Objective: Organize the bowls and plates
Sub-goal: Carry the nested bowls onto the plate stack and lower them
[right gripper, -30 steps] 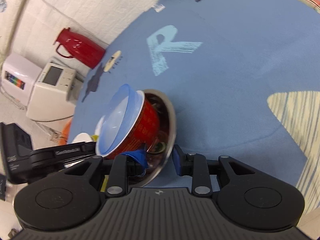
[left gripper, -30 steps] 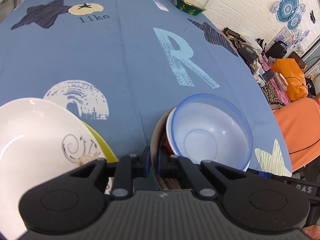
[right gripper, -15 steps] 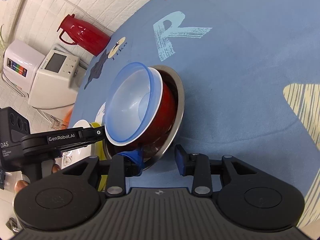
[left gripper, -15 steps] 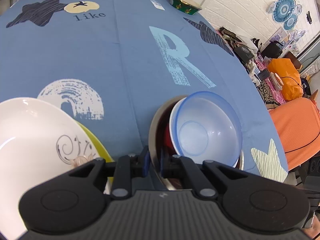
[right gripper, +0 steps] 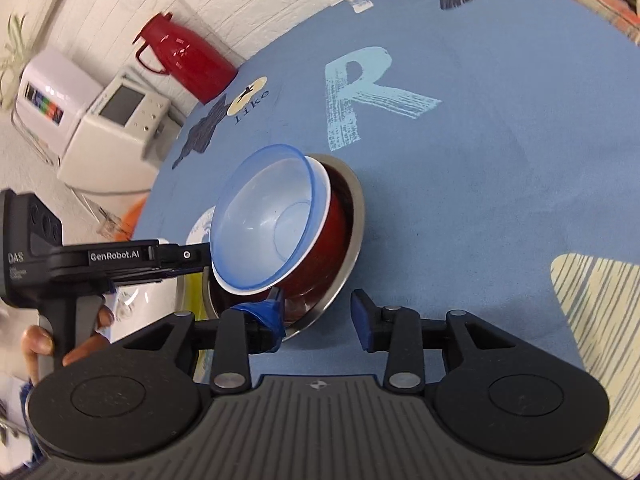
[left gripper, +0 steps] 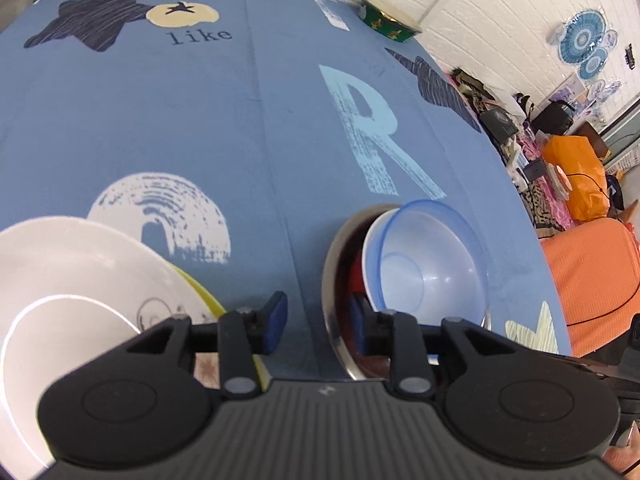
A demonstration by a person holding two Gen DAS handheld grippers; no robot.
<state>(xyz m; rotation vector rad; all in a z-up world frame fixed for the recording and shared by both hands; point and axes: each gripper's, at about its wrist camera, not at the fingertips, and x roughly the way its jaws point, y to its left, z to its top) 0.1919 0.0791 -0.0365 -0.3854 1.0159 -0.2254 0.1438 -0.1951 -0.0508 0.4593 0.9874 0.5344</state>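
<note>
Three bowls sit nested on the blue table [left gripper: 240, 128]: a clear blue plastic bowl [left gripper: 430, 268] inside a red bowl [right gripper: 320, 256], inside a steel bowl [right gripper: 352, 216]. Both pairs of tongs gape open, straddling the steel rim: the left tongs [left gripper: 318, 326] on its left side, the right tongs [right gripper: 318, 320] on its near side. Left of the stack, a white plate [left gripper: 68, 280] lies on a yellow plate [left gripper: 204, 300].

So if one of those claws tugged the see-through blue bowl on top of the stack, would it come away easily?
Probably. The blue bowl looks like thin translucent plastic, so likely light and a bit flexible. It sits tilted in the red bowl inside the steel bowl, so it may slide or tip out.
</note>
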